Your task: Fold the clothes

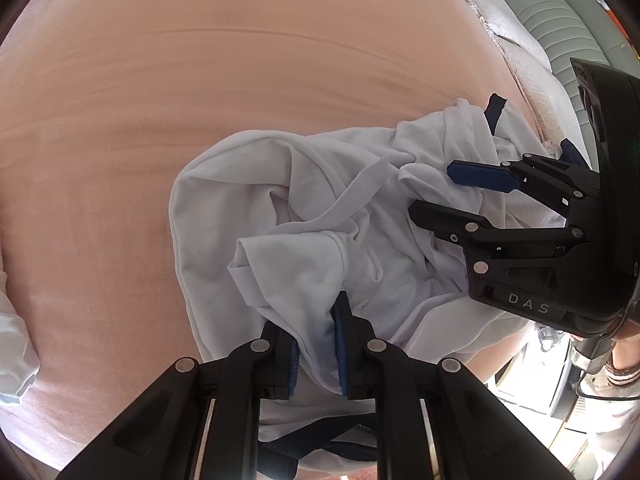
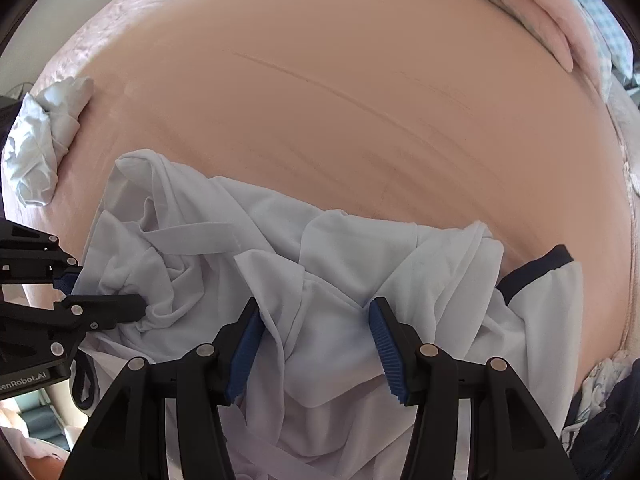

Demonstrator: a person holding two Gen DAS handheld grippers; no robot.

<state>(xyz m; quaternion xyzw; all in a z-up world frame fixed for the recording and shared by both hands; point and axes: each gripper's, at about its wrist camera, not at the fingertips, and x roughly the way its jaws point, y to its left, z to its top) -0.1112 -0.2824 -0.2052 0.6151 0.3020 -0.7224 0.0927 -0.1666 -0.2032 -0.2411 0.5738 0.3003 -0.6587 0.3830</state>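
A crumpled white garment (image 1: 320,208) (image 2: 352,264) with dark navy trim (image 2: 536,268) lies on a peach bed sheet (image 1: 200,80) (image 2: 320,100). In the left wrist view my left gripper (image 1: 318,356) is shut on a fold of the garment near its closer edge, with the cloth pinched between the blue pads (image 1: 340,344). From the right wrist view the left gripper (image 2: 108,294) comes in from the left, its tips buried in cloth. My right gripper (image 2: 316,344) (image 1: 440,192) hangs open, pointing down over the garment's middle, with loose cloth lying under the gap.
A second crumpled white cloth (image 2: 40,140) (image 1: 12,340) lies at the sheet's left edge. A pink pillow (image 2: 552,20) and checked fabric (image 2: 600,40) sit at the far right. Dark clothing (image 2: 608,420) is piled at the lower right. A grey-green padded surface (image 1: 560,20) borders the bed.
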